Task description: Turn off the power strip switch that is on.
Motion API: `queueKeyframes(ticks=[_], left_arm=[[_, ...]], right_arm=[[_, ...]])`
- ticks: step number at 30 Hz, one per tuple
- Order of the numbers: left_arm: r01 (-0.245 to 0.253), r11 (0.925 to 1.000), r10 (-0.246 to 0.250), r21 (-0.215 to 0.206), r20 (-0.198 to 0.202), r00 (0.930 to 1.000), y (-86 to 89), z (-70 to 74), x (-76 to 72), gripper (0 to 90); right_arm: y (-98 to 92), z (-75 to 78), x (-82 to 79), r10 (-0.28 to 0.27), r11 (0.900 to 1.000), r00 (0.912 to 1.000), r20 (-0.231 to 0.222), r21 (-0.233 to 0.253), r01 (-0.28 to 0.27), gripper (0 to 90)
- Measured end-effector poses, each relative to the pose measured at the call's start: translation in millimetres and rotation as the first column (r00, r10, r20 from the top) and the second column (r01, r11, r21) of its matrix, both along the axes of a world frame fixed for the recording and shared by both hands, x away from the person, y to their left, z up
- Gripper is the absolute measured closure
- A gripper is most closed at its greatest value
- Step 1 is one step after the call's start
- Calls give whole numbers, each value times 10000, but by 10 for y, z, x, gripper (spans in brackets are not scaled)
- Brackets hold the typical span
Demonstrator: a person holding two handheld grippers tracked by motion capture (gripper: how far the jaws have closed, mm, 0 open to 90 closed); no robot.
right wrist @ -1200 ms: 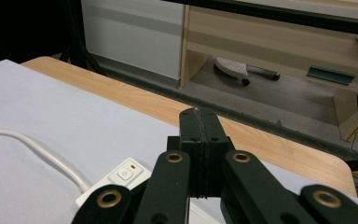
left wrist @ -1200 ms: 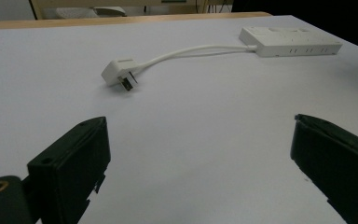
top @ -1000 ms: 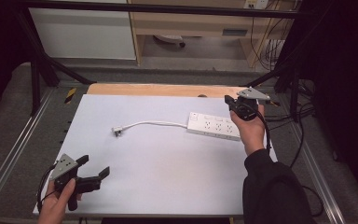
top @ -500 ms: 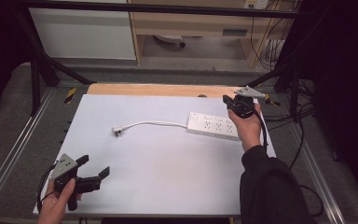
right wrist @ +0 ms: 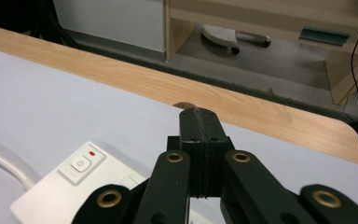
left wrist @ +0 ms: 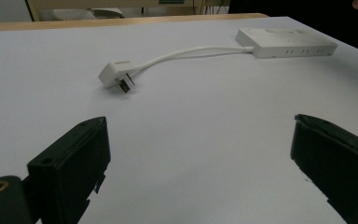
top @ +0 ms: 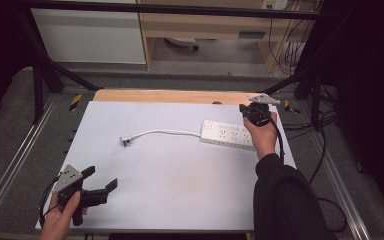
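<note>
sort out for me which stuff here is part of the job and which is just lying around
Part of the job:
- power strip, under the right tongs, jaws shut
- its white cable and plug, lying loose on the table
- left tongs, jaws open, facing the plug

Just lying about:
- yellow-and-black piece beside the table's far left corner
- wheeled base on the floor beyond

Power strip (right wrist: pixel 81 186) cut off below

White power strip (top: pixel 229 135) flat on table's far right, cord curving left to plug (top: pixel 126 141).
</note>
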State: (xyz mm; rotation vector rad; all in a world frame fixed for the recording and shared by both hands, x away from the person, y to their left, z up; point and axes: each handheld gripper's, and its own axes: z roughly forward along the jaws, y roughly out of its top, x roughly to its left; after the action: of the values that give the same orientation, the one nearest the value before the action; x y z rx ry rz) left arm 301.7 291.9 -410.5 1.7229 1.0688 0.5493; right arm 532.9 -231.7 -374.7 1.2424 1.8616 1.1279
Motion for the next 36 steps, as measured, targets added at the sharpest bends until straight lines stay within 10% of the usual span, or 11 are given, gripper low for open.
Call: queueKeyframes(ticks=[36], left_arm=[[26, 10000, -26, -30, 54, 10000, 2, 7, -2, 46]], right_arm=[[-75, -345, 47, -238, 9994, 9921, -1228, -270, 207, 900]])
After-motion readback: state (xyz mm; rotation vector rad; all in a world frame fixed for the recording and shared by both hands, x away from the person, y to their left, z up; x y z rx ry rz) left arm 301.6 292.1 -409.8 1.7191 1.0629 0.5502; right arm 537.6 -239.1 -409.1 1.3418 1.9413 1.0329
